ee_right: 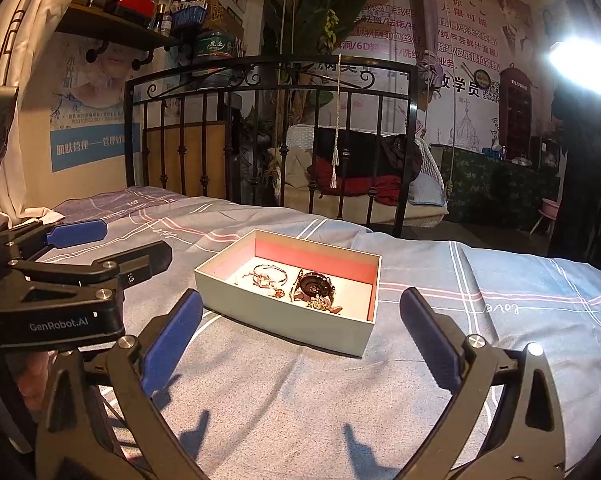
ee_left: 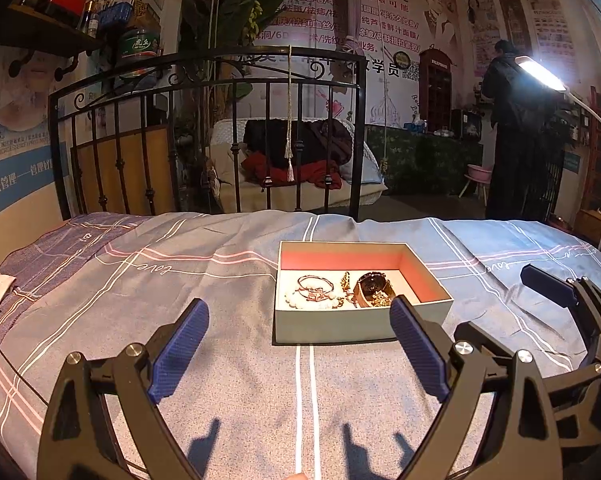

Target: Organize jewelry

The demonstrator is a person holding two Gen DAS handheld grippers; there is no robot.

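A: On the bedspread (ee_left: 220, 320), mid-bed, the box (ee_left: 360, 322) is seen open, with a watch (ee_left: 374, 286), bangles (ee_left: 314, 282) and beads (ee_left: 300, 300) piled inside. Nothing is seen loose outside it.

B: So gathering is judged done; sorting or a lid may be left. Tongs?

A: Left gripper (ee_left: 298, 350) and right gripper (ee_right: 300, 338) are both held spread and empty, short of the box. No lid is seen. Nothing is in the way; only a lamp (ee_left: 540, 72) and railing (ee_left: 204, 136) are behind.

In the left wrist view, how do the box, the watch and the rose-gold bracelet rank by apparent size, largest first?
1. box
2. watch, bracelet: these look nearly alike, and they lie tangled with other pieces, so I do not rank them.
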